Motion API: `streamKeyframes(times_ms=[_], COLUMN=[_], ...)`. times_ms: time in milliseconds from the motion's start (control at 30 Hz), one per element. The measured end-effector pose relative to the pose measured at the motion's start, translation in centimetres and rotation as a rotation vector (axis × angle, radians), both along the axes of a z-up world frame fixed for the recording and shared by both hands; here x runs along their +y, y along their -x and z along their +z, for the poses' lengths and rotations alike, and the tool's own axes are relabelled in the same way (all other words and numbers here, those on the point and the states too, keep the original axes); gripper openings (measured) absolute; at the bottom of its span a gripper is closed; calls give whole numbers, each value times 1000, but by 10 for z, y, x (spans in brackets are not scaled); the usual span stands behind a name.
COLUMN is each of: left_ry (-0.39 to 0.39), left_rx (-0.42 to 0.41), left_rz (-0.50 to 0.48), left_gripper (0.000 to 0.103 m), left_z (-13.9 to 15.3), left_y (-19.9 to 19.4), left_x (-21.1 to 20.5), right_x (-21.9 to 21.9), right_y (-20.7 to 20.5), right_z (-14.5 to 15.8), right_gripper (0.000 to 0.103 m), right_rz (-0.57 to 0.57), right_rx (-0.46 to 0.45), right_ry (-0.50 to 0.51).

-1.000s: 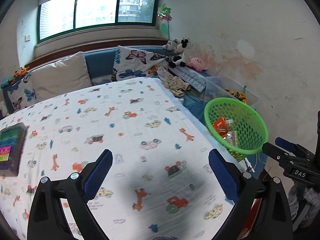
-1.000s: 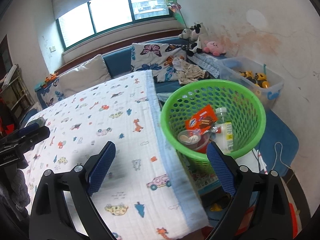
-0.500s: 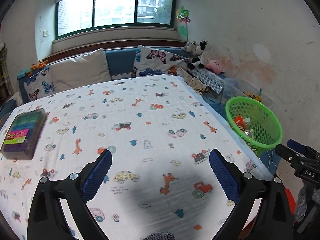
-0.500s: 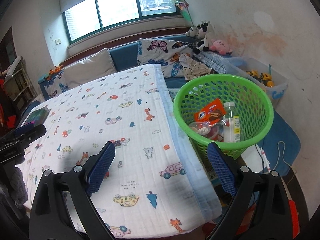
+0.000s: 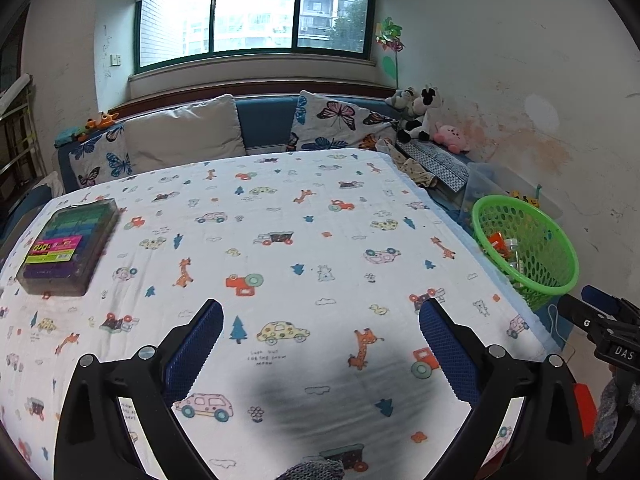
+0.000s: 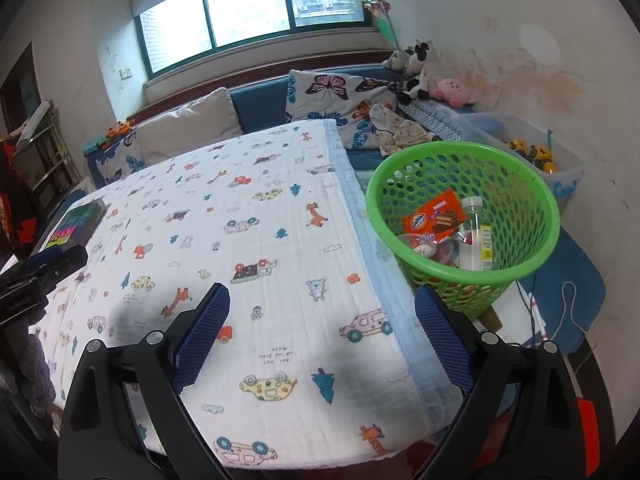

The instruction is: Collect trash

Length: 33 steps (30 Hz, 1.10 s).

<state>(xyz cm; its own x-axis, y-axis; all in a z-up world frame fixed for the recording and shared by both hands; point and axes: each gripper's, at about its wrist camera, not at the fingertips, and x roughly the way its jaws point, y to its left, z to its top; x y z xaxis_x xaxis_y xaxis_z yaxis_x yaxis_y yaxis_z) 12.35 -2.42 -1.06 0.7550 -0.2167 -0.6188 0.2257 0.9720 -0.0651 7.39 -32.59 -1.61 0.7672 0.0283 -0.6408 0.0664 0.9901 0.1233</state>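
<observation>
Hovering wide apart and empty over the cartoon-print cloth (image 5: 280, 208) on the table, the left gripper (image 5: 320, 344) and right gripper (image 6: 322, 330) hold nothing. Trash (an orange wrapper (image 6: 434, 218), a clear bottle (image 6: 474, 236)) sits in the green basket (image 6: 532, 256) beside the table's right edge.

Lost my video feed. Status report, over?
Left gripper open, empty. Right gripper open, empty. Trash sits in green basket. Nothing blocking.

Green basket (image 6: 516, 276) holds an orange wrapper (image 6: 434, 216) and bottle (image 6: 474, 236).
</observation>
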Motion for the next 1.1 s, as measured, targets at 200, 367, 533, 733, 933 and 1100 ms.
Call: streamKeyframes(times_ms=[200,367,533,733,933,1100], left_ry=[-20,-41,-61,-93,-90,-98], left_rx=[-3,-18,-28,-55,-62,-63], left_rz=[22,38,40,50,58,65], left_gripper=[95,95,95,95,95,95], left_z=[-4,-3,-4,-2,0,-1], left_y=[2,6,10,16,20,22], left_x=[2,1,-4,-9,-10,-11], right_x=[1,-2,-2,-4,0,3], right_y=[2,4,7,9,11,10], right_z=[0,2,4,4,3,2], right_gripper=[93,94,94,94,95,95], right_rz=[-7,-15,-22,-27,-25,-14], right_rx=[-3,-12,-19,-23,-33,-33], right_ry=[15,8,15,15,22,19])
